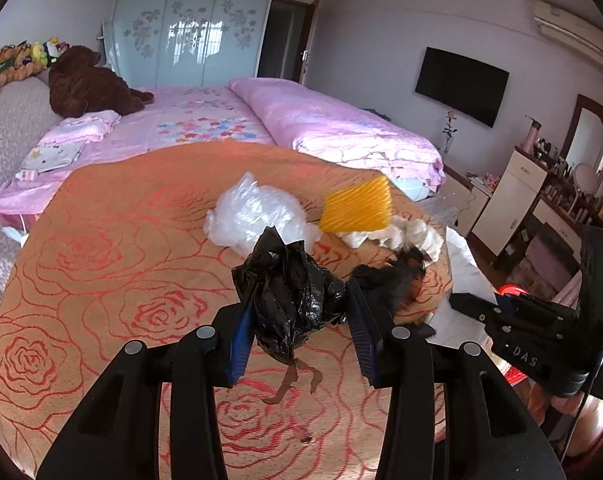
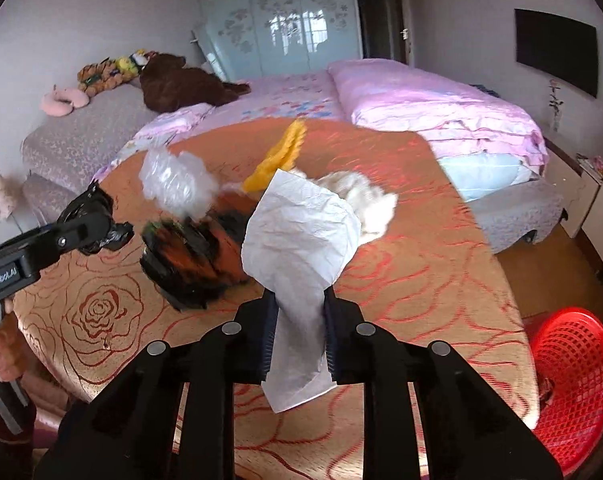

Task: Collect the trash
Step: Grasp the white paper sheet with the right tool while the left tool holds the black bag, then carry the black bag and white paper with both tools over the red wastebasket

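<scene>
Here we hold two pieces at once: the left gripper [image 1: 297,320], frame centre, has its jaws clamped on the black bag [image 1: 289,292], the right gripper [image 2: 299,332] on the tissue [image 2: 301,232], both lifted off the table [image 2: 421,280] for the red basket [image 2: 573,380] at lower right.

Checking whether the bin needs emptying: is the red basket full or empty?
Cannot tell. The red basket is only partly in frame; one small dark scrap shows inside, and the rest is out of view.

Bedroom, pale walls. Bed [image 1: 205,124] with pink quilt [image 1: 341,128]; frosted wardrobe [image 1: 193,28] behind; TV [image 1: 461,86] on wall; dresser [image 1: 573,184] with mirror at right; daylight.
</scene>
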A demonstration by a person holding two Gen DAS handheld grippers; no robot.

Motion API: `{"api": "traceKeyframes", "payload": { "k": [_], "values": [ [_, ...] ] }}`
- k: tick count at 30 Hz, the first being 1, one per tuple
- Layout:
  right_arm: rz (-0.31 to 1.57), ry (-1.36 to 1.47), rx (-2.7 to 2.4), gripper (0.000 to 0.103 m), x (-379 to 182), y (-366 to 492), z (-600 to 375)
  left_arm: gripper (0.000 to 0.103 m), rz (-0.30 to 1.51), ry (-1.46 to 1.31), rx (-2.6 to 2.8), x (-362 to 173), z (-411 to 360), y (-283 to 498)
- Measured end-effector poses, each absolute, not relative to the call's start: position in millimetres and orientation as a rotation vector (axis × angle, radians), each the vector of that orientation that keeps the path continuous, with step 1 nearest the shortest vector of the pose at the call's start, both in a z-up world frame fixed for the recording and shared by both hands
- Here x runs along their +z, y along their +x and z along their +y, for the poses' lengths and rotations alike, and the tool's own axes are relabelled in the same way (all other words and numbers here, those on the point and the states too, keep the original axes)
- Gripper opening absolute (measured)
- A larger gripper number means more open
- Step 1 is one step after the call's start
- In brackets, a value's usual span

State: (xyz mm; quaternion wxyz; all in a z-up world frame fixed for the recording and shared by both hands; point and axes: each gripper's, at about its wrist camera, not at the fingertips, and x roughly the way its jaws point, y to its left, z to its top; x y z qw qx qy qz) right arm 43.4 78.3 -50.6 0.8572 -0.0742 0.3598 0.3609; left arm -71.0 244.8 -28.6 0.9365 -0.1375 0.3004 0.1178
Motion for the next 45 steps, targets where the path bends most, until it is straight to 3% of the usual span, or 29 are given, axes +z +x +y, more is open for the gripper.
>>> {"api": "traceKeyframes", "payload": {
  "k": [45],
  "values": [
    [0.683,-0.027,0.430,0.021,-7.5,76.0,-71.4,0.041,0.610,-0.108,0.073,9.2,114.8,8.1]
  ]
}}
